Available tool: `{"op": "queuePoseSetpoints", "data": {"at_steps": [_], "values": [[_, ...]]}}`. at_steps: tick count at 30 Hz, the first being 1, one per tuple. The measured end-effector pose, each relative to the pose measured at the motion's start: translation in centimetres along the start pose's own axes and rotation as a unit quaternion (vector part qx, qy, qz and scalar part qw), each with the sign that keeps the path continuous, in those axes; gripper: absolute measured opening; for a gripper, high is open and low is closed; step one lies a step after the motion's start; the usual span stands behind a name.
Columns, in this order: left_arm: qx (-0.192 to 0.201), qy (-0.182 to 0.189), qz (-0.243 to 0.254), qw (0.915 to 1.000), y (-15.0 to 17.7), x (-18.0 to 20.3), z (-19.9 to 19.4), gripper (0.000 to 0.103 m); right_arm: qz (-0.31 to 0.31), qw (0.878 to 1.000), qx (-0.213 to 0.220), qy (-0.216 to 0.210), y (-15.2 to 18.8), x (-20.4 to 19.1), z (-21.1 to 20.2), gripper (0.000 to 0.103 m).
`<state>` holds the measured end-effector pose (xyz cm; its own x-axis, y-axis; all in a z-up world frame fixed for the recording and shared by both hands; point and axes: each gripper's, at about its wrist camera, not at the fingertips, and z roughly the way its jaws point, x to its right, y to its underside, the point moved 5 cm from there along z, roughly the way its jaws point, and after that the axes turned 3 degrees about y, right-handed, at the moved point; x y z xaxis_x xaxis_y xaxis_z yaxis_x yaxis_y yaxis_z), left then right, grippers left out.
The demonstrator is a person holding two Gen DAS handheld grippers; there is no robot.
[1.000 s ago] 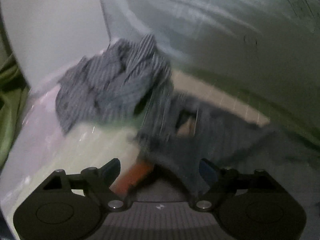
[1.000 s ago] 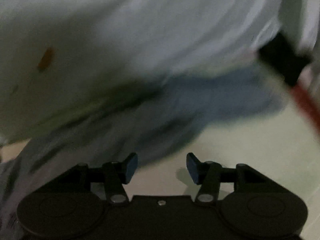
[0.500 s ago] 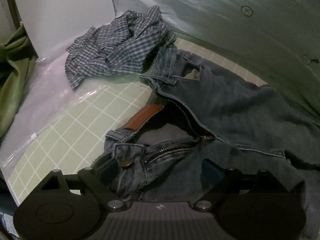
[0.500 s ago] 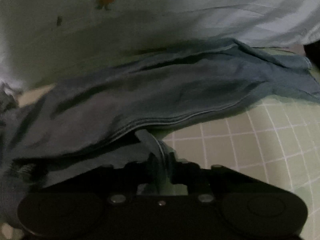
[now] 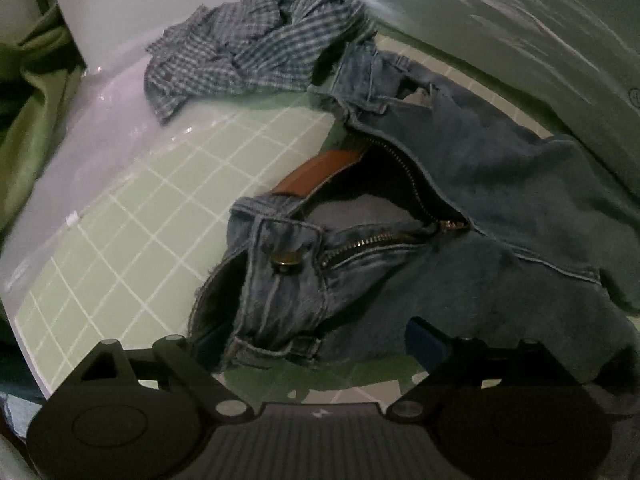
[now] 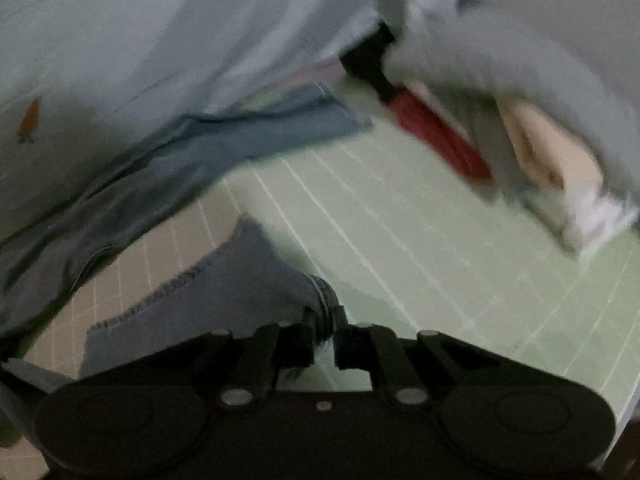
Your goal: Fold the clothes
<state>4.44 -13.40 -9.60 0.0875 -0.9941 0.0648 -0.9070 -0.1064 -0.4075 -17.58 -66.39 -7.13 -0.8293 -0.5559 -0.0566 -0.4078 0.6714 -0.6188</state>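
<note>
Your right tool stayed clenched on the jeans' hem and lifted it clear; your left tool remained spread wide at the waistband, so the fold was underway.

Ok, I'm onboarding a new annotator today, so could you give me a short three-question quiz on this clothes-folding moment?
1. True or false: the left tool is open, its fingers either side of the jeans waistband.
2. What is the right tool shut on?
A. the checked shirt
B. a hem of the jeans
C. nothing
3. Fill in: the jeans' zipper is ____.

Key:
1. True
2. B: the fingers pinch a bunched denim edge
3. Open; the checked shirt lies crumpled beyond the jeans on the green grid mat
</note>
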Motion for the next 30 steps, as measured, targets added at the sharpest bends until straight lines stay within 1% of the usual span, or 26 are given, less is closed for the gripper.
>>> {"op": "queuePoseSetpoints", "data": {"at_steps": [1, 2, 4, 6, 8, 10, 12, 14, 16, 18, 19, 20, 21, 22, 23, 24, 26, 27, 28, 30], "values": [[0.001, 0.001, 0.002, 1.0, 0.0, 0.0, 0.0, 0.093, -0.002, 1.0, 0.003, 0.007, 0.1, -0.2, -0.2, 0.021], [0.003, 0.002, 0.001, 1.0, 0.1, -0.1, -0.1, 0.093, -0.007, 1.0, 0.009, 0.009, 0.2, -0.6, -0.4, 0.037], [0.003, 0.005, -0.004, 1.0, 0.2, -0.2, -0.1, 0.093, -0.028, 0.999, 0.033, -0.017, 0.2, -2.5, -1.0, 0.055], [0.003, 0.009, -0.009, 0.9999, 0.3, -0.3, -0.1, 0.093, -0.046, 0.997, 0.043, -0.053, -0.1, -4.7, -0.9, 0.06], [0.003, 0.009, -0.011, 0.9999, 0.4, -0.4, 0.0, 0.093, -0.076, 0.992, 0.036, -0.096, 0.2, -7.4, -0.9, 0.07], [0.003, 0.009, -0.014, 0.9999, 0.5, -0.4, 0.1, 0.093, -0.118, 0.984, 0.019, -0.135, 1.0, -10.0, -0.8, 0.071], [0.004, 0.01, -0.015, 0.9998, 0.5, -0.5, 0.1, 0.093, -0.159, 0.974, -0.001, -0.159, 2.0, -12.4, -0.4, 0.071], [0.004, 0.011, -0.014, 0.9998, 0.6, -0.5, 0.0, 0.093, -0.189, 0.968, -0.021, -0.162, 3.0, -13.9, 0.5, 0.071], [0.003, 0.012, -0.013, 0.9998, 0.7, -0.6, 0.1, 0.093, -0.206, 0.964, -0.044, -0.16, 3.8, -14.5, 1.3, 0.071], [0.0, 0.012, -0.015, 0.9998, 0.7, -0.7, 0.2, 0.093, -0.211, 0.964, -0.059, -0.152, 4.0, -14.3, 2.0, 0.067], [-0.002, 0.012, -0.016, 0.9998, 0.7, -0.7, 0.3, 0.093, -0.211, 0.964, -0.063, -0.147, 3.9, -13.9, 2.4, 0.059], [-0.003, 0.011, -0.017, 0.9998, 0.6, -0.7, 0.4, 0.093, -0.212, 0.965, -0.067, -0.143, 3.8, -13.5, 2.9, 0.041], [-0.004, 0.011, -0.017, 0.9998, 0.6, -0.7, 0.4, 0.093, -0.206, 0.966, -0.068, -0.141, 3.5, -12.9, 3.1, 0.026], [-0.004, 0.01, -0.017, 0.9998, 0.6, -0.7, 0.5, 0.093, -0.191, 0.969, -0.066, -0.142, 2.8, -12.1, 3.1, 0.006], [-0.005, 0.01, -0.018, 0.9998, 0.6, -0.8, 0.5, 0.093, -0.173, 0.973, -0.057, -0.138, 1.8, -11.2, 3.0, 0.005], [-0.006, 0.01, -0.019, 0.9998, 0.6, -0.8, 0.6, 0.093, -0.157, 0.98, -0.028, -0.12, 0.4, -9.9, 2.6, 0.005], [-0.007, 0.01, -0.021, 0.9997, 0.6, -0.9, 0.7, 0.093, -0.122, 0.99, 0.046, -0.062, -3.0, -6.7, 1.4, 0.005], [-0.008, 0.01, -0.022, 0.9997, 0.6, -1.0, 0.8, 0.093, -0.087, 0.993, 0.078, -0.028, -4.8, -4.5, 0.7, 0.005], [-0.009, 0.01, -0.023, 0.9997, 0.6, -1.0, 0.8, 0.093, -0.042, 0.993, 0.109, 0.004, -6.7, -2.1, 0.1, 0.005], [-0.011, 0.009, -0.025, 0.9996, 0.6, -1.1, 1.0, 0.093, 0.052, 0.988, 0.142, 0.04, -9.0, 2.5, -0.5, 0.007]]}}
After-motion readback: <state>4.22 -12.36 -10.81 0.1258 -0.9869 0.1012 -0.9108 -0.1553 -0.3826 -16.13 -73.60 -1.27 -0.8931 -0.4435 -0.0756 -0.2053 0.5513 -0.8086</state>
